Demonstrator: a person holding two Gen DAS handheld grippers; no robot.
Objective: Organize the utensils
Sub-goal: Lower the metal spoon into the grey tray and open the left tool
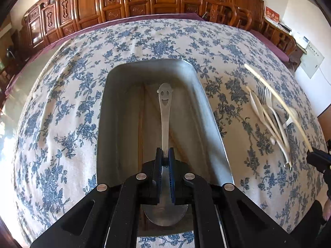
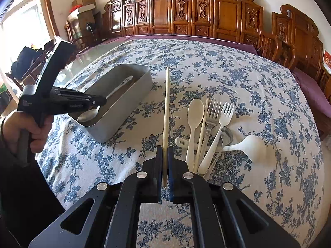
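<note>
My left gripper (image 1: 164,155) is shut on a metal spoon (image 1: 164,124) with a smiley-face handle end, held over the inside of the grey metal tray (image 1: 115,95). The spoon's bowl (image 1: 165,215) hangs below the jaws. A chopstick (image 1: 141,124) lies in the tray. My right gripper (image 2: 164,155) is shut on a pale chopstick (image 2: 166,107) that points away over the tablecloth. In the right wrist view the tray (image 2: 132,95) sits to the left, with the left gripper (image 2: 97,101) over it.
A pile of utensils lies on the floral tablecloth: a cream spoon (image 2: 194,119), a metal fork (image 2: 212,113), a white fork (image 2: 223,119), a white ladle (image 2: 252,144) and a chopstick (image 2: 202,128). Carved wooden chairs (image 2: 186,10) line the table's far side.
</note>
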